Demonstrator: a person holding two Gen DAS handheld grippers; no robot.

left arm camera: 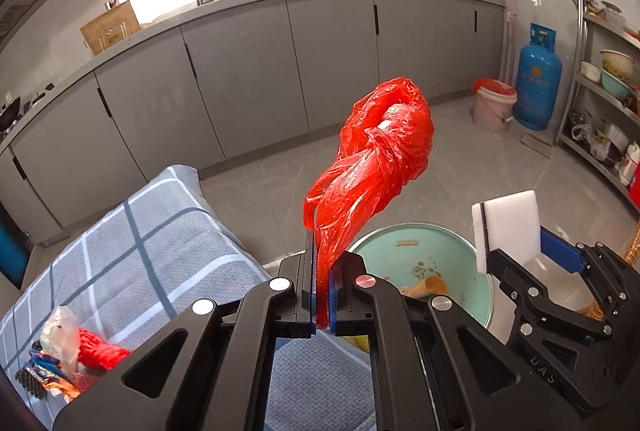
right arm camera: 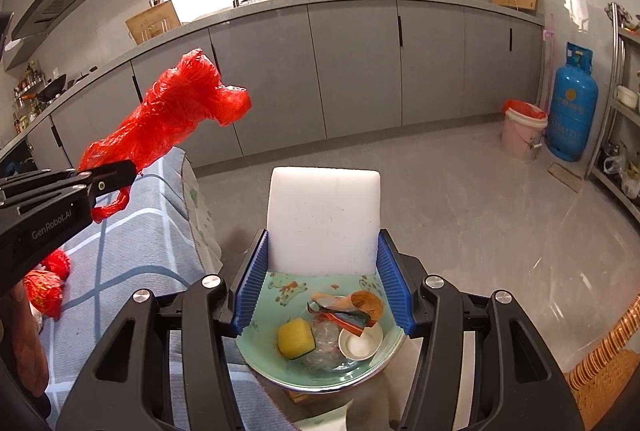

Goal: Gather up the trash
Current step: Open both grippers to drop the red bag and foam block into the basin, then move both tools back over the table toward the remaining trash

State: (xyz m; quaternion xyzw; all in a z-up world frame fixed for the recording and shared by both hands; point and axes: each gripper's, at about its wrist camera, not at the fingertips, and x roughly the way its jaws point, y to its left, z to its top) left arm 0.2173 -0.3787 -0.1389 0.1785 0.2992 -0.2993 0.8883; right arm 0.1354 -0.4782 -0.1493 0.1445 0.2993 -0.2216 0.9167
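My left gripper (left arm camera: pixel 322 271) is shut on a crumpled red plastic bag (left arm camera: pixel 380 151), which sticks out forward past its tips. The right wrist view shows that gripper (right arm camera: pixel 116 173) and bag (right arm camera: pixel 180 107) at the left, above the table edge. My right gripper (right arm camera: pixel 323 247) is shut on a white foam block (right arm camera: pixel 324 219), with a blue pad pressed on each side. Below it stands a green basin (right arm camera: pixel 256 343) holding a yellow sponge (right arm camera: pixel 295 338), a small white cup (right arm camera: pixel 360 345) and wrappers (right arm camera: pixel 348 311). The left wrist view shows the block (left arm camera: pixel 508 227) above the basin (left arm camera: pixel 400 239).
A grey-blue checked cloth (left arm camera: pixel 140 251) covers the table at the left, with red mesh and wrappers (left arm camera: pixel 96 351) lying on it. A pink bucket with a red liner (right arm camera: pixel 522 135) and a blue gas cylinder (right arm camera: pixel 572 107) stand by the far cabinets. A wicker piece (right arm camera: pixel 600 371) is at the lower right.
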